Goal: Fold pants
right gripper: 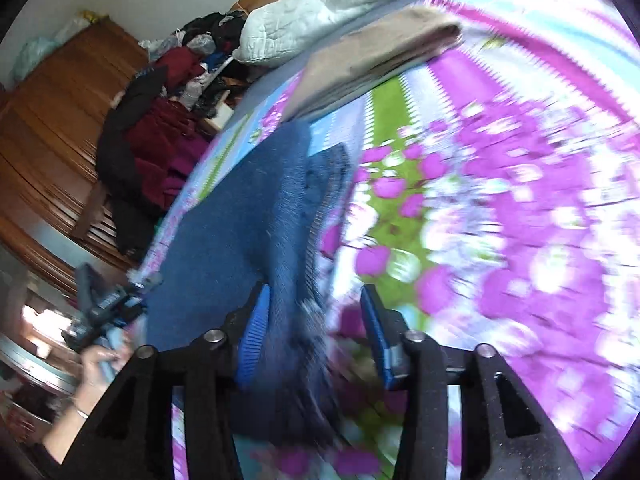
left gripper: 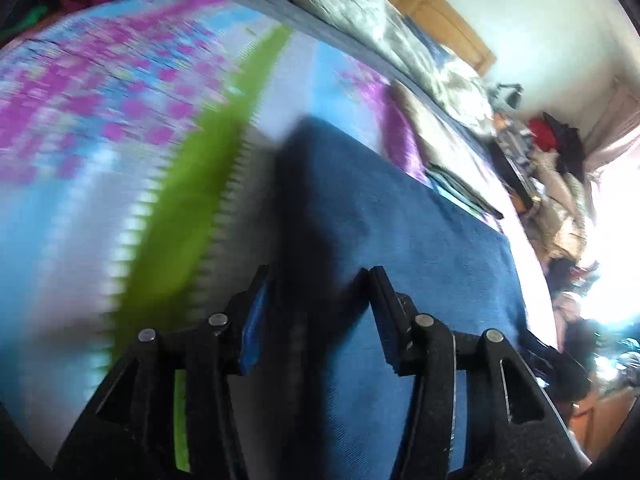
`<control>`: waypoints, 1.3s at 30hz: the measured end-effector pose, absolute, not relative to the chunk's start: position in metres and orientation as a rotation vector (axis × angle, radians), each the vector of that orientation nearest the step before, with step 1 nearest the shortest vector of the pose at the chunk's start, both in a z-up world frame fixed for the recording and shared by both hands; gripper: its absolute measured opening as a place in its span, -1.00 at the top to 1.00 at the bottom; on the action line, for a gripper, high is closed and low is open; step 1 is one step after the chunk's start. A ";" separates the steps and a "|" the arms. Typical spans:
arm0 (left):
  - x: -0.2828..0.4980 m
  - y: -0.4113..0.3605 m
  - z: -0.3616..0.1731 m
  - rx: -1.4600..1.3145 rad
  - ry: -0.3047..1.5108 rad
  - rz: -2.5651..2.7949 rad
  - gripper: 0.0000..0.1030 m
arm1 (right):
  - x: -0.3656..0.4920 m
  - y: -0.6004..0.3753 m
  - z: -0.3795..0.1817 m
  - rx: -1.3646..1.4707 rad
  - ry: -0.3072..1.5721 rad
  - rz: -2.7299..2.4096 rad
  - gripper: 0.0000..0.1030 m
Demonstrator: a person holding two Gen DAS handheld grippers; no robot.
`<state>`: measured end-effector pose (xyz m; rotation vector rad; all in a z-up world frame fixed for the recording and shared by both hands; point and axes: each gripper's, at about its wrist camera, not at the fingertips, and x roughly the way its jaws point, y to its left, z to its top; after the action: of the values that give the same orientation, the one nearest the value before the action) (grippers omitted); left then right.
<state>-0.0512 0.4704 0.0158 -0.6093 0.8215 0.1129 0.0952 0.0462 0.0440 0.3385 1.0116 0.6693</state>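
The blue pants [left gripper: 400,216] lie on a bed, on a bedcover [left gripper: 100,120] with pink flowers, light blue bands and a green stripe. Much of both views is blurred.

In the left wrist view the left hand-held gripper [left gripper: 316,276] is over the pants. Its two fingers stand apart, and blue cloth with a dark fold or shadow lies between them. I cannot tell if the fingers touch the cloth. The pants lie flat here and reach toward the right edge of the bed.

In the right wrist view the right hand-held gripper [right gripper: 316,292] is also spread. A thick ridge of the pants [right gripper: 256,220] runs between its fingers, closer to the left finger [right gripper: 256,332]. The right finger [right gripper: 376,328] is over the flowered bedcover [right gripper: 520,240], apart from the cloth. The ridge looks raised above the flat part of the pants, but blur hides if it is held.

At the lower left of this view a hand [right gripper: 96,364] holds the left hand-held gripper [right gripper: 108,308] at the edge of the pants.

A folded beige cloth [right gripper: 376,56] lies on the bed beyond the pants. A white quilt [right gripper: 304,16] is bunched behind it. Dark clothes [right gripper: 152,128] are piled beside the bed, near a wooden cabinet [right gripper: 52,120].
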 end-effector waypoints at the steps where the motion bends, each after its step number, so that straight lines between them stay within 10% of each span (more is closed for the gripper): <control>1: -0.063 0.473 0.023 -0.575 0.807 0.153 0.03 | 0.086 0.043 0.054 0.258 1.001 0.598 -0.02; 8: -0.114 0.412 0.068 -0.389 0.743 0.195 -0.05 | 0.015 0.073 0.115 0.125 0.916 0.552 -0.24; 13: -0.114 0.349 0.062 -0.242 0.728 0.166 -0.79 | 0.003 0.146 0.120 -0.049 0.910 0.643 -0.30; 18: -0.101 0.370 -0.004 -0.248 1.001 0.302 -1.00 | 0.019 0.177 0.070 -0.139 1.049 0.574 -0.25; 36: -0.176 0.371 0.006 -0.326 0.931 0.403 -1.00 | -0.058 0.160 0.059 -0.184 1.234 0.492 -0.63; 39: -0.183 0.354 -0.014 -0.233 0.959 0.462 -1.00 | -0.078 0.165 0.043 -0.264 1.149 0.448 -0.99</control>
<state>-0.1830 0.3536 -0.0135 -0.2332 0.9591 0.4625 -0.0783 0.1648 0.0430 -0.2642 1.1485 0.4480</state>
